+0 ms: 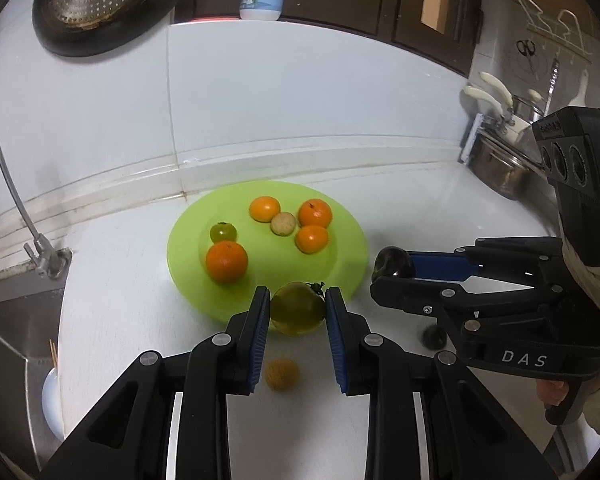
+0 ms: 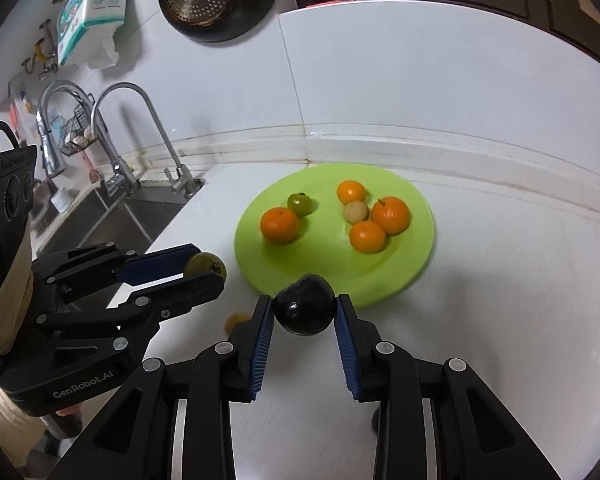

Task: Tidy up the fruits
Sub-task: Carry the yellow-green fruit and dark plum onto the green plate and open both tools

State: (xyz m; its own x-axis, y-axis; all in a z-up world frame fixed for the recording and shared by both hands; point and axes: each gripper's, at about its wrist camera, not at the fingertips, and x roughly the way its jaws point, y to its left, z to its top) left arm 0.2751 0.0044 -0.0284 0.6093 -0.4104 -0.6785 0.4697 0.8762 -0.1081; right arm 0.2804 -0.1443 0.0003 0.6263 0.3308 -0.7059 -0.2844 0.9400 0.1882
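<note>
A: Lime-green plate (image 1: 340,240) on the white counter (image 1: 120,280), that's the landmark. On it sit four oranges (image 1: 226,261), a small green tomato (image 1: 222,232) and a pale round fruit (image 1: 283,223) among the three oranges on the plate's right half.

B: And the two grippers?

A: Both hold fruit just short of the plate's near rim. The left gripper (image 1: 298,310) pinches a bigger yellow-green tomato (image 1: 298,309) between its blue pads, stem toward the plate. The right gripper (image 2: 305,311) pinches a dark plum (image 2: 305,305) the same way, off the plate's near right edge.

B: Pinching, or only bracketing?

A: The pads press against both sides of each fruit, and both fruits look lifted off the counter, so I'd call them held.

B: Which step, then?

A: Carrying to the plate, I judge, both hands at once. Next each needs to travel forward past the rim, come down over a bare patch, the near middle looks free, and spread its fingers gently so nothing rolls into the oranges.

B: Anything left behind?

A: A small tan fruit (image 1: 282,374) lies on the counter nearer than the plate, below the left gripper. Another small dark thing (image 1: 434,338) sits by the right gripper; I can't tell what.
</note>
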